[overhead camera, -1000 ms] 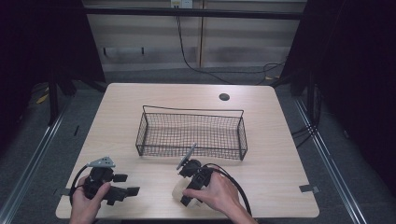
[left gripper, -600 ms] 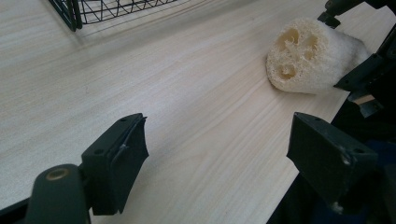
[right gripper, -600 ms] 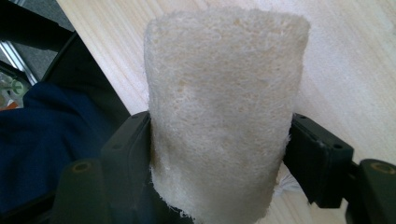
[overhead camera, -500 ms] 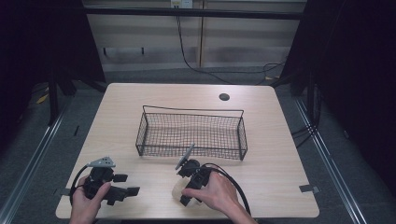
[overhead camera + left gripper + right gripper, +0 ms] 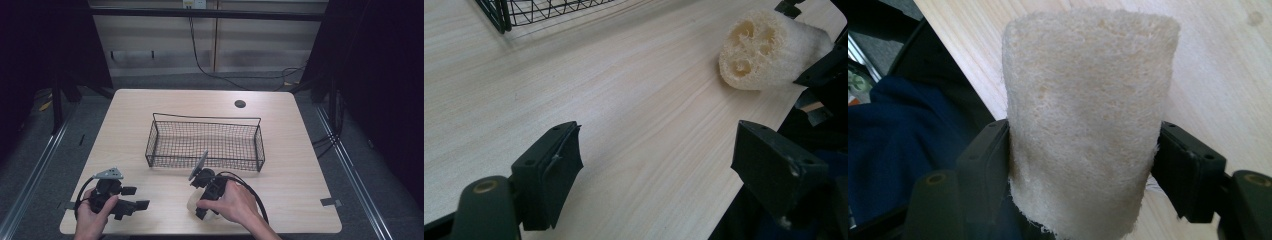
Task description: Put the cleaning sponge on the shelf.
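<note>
Nothing moved, right tool (image 5: 1083, 165) clamping loofah (image 5: 1088, 115), loofah base hidden

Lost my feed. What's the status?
Right gripper shut on loofah. Left gripper open, empty. Basket empty, path clear.

— What carries everything here?
— A pale wooden table (image 5: 310, 150) with rounded corners, filling the middle of the high view.
— And what sits on it?
— A black wire basket (image 5: 204, 142) at the centre. A small dark round spot (image 5: 240, 104) shows above it, toward the upper right. A cream loofah piece (image 5: 769, 50) lies near the bottom edge, below the basket. A grey tab (image 5: 331, 202) sticks at the lower right edge.
</note>
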Tool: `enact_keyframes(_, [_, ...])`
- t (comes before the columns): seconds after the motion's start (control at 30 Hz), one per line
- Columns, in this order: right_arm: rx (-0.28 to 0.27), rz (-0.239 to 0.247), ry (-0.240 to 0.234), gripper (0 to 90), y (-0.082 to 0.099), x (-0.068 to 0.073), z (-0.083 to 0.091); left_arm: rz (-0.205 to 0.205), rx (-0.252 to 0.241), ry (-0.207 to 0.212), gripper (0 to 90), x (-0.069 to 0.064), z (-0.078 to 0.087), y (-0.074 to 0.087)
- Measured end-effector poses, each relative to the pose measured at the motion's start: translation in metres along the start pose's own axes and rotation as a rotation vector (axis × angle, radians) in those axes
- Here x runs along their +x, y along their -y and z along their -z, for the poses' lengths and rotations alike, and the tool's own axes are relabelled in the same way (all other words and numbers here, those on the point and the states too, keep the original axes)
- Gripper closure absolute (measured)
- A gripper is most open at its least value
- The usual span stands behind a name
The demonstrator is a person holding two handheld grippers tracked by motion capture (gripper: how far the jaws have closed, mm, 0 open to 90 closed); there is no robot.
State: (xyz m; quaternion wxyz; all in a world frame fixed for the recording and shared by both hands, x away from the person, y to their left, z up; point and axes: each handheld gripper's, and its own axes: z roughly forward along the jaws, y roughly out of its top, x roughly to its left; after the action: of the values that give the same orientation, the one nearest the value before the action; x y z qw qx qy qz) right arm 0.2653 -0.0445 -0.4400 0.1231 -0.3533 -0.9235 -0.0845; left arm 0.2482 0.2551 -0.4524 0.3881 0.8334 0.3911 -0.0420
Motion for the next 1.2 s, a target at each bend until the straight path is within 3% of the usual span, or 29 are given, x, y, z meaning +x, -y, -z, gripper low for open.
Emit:
enact_keyframes(0.17, [0.009,0.02,0.032,28.3,0.001,0.0,0.006,0.001,0.0,0.0,19.3,0.0,0.0,0.0])
enact_keyframes(0.33, [-0.012,0.007,0.043,28.3,0.003,-0.002,0.014,0.001,0.001,-0.002,19.3,0.0,0.0,0.0])
enact_keyframes(0.7, [-0.044,-0.022,0.033,28.3,0.009,-0.01,0.038,0.002,0.002,-0.003,19.3,0.0,0.0,0.0])
enact_keyframes(0.9, [-0.068,-0.029,-0.03,28.3,0.012,-0.017,0.049,0.001,0.003,-0.002,19.4,0.0,0.0,0.0])
enact_keyframes(1.2, [-0.094,-0.052,-0.061,28.4,0.017,-0.029,0.065,-0.004,0.006,-0.003,19.3,-0.001,-0.001,0.0])
